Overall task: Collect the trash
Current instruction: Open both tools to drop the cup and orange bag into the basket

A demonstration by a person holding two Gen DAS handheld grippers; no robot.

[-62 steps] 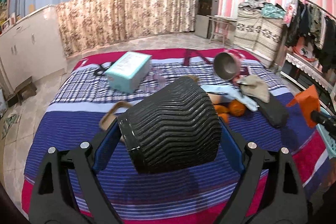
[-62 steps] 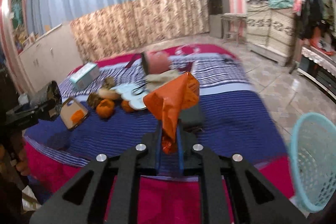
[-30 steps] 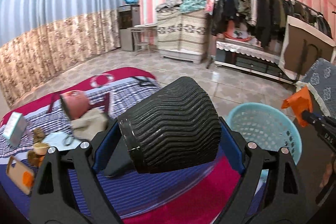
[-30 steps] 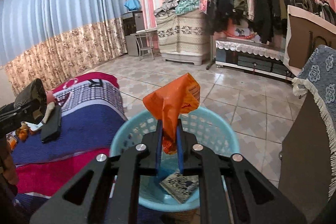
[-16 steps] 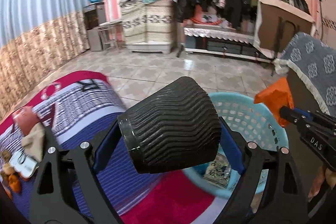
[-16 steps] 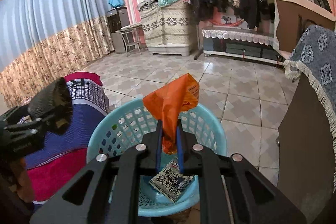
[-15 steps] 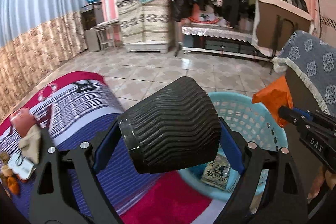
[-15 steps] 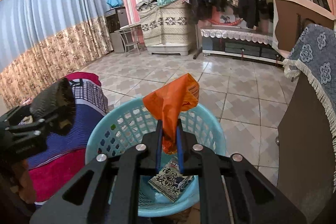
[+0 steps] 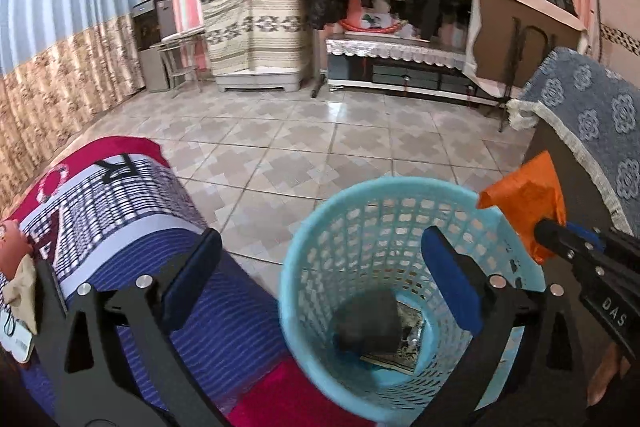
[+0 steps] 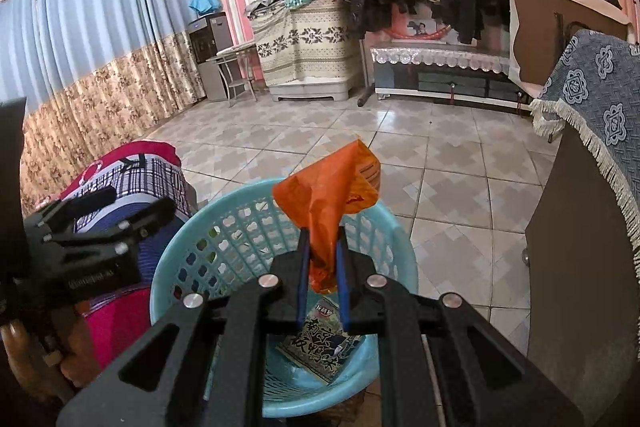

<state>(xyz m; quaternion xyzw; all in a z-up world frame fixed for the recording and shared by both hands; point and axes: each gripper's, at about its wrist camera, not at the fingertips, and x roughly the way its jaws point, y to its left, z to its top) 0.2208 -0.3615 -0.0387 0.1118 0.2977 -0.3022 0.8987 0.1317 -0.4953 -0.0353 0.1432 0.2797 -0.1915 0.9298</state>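
- The right gripper [image 10: 322, 251] is pinching an orange wrapper [image 10: 332, 191] between its nearly closed fingers [image 10: 303, 279]; the wrapper is sticking up and forward out of the grip, its long axis running along the fingers.
- The wrapper is hanging over the basket [image 10: 180, 255], with the basket's mouth lying directly below and ahead of the fingertips, so a release should need no sideways shift.
- In the left view, the same wrapper [image 9: 524, 203] is showing at the basket's [image 9: 304, 239] right rim, so it is sitting nearer the edge than the middle; a small move inward may be safer.
- The left gripper [image 9: 320, 271] is standing wide open with nothing between its fingers, having just been opening; a black cup [image 9: 368, 319] is lying at the basket's bottom below it, beside a printed packet [image 10: 320, 339].
- The right hand is the one placed for the next drop; the left one is free.
- The bed [image 9: 160, 211] is lying just left of the basket.
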